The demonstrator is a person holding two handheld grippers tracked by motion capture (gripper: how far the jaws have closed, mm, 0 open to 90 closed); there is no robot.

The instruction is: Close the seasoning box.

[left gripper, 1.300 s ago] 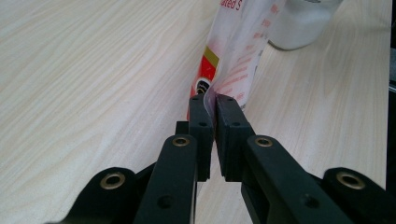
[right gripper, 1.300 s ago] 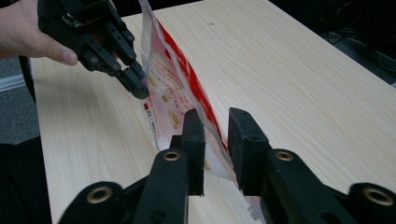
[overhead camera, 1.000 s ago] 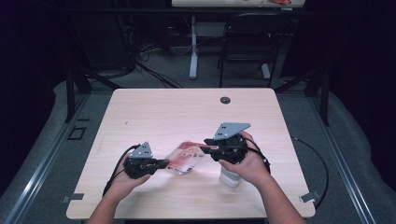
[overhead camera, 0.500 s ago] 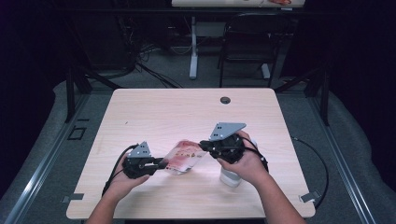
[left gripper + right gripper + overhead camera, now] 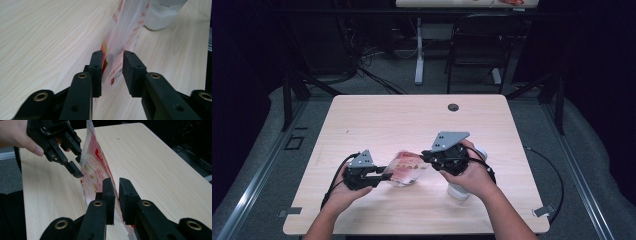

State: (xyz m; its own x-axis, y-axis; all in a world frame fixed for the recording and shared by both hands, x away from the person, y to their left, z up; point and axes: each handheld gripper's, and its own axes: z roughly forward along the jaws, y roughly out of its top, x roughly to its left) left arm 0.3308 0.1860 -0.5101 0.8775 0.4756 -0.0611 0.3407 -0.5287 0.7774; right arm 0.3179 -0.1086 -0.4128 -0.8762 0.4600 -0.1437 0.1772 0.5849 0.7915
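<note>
Clear plastic bag (image 5: pixel 406 168) with red print sits low over the near-middle of the table (image 5: pixel 382 120), stretched between my two grippers. In the right gripper view the bag (image 5: pixel 96 173) stands on edge, nearly vertical, with red and yellow print on the side facing the camera; its lower edge looks to be at or near the tabletop, I can't tell whether it touches.

Left gripper (image 5: pixel 384 176) is at the bag's left end. In the left gripper view the jaws are parted with a visible gap: the bag edge (image 5: pixel 117 50) runs between them and lies against the left pad, while the right pad stands off it. So I read it as not clamped, jaws apart around the film. The right gripper view shows that same left gripper (image 5: pixel 77 166) farther off with its tips spread at the bag's upper edge, held in a hand (image 5: pixel 17 135).

Right gripper (image 5: pixel 424 156) is at the bag's right end. In its own view the jaws (image 5: pixel 117 195) are almost together with the bag sheet pinched in the narrow slot, so it is closed on the bag.

A white cylindrical container (image 5: pixel 460 187) stands on the table just under the right hand (image 5: pixel 472 175); it also shows beyond the bag in the left gripper view (image 5: pixel 162 15). A small dark grommet (image 5: pixel 453 107) sits at the table's far edge.
</note>
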